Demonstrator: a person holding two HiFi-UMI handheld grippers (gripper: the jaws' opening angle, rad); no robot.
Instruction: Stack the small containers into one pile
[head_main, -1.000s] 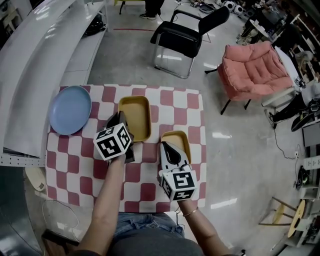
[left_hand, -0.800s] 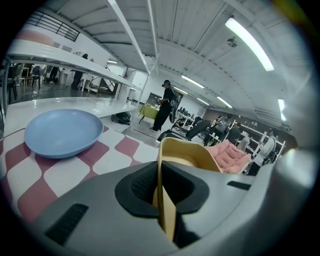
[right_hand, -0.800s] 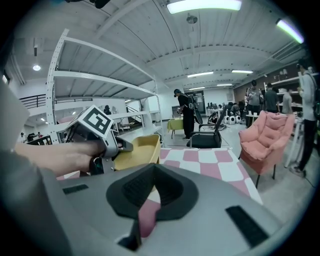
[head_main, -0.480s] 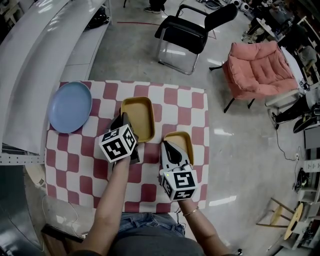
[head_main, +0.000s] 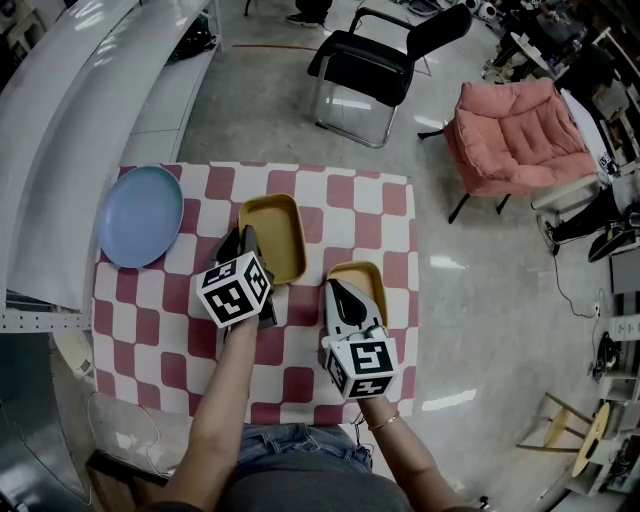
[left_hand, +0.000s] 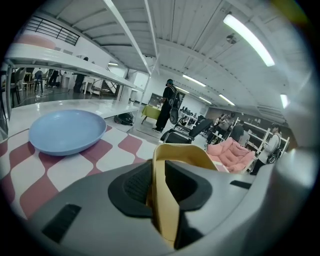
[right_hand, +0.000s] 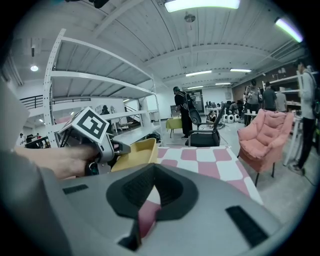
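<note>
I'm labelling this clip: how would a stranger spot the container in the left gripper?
On the red checked table, look right of the blue plate, near the middle. The yellow rectangular container has the left gripper clamped on its left rim, and it is larger than the other yellow container, by the right gripper.

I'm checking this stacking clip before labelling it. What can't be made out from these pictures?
- Head view: the near end of the right container lies under the right gripper, so whether they touch cannot be told.
- Right gripper view: that container does not show at all. Only checkered cloth shows between the parted jaws.
- Head view: the left gripper and its marker cube cover the rim it clamps on the left container.
</note>
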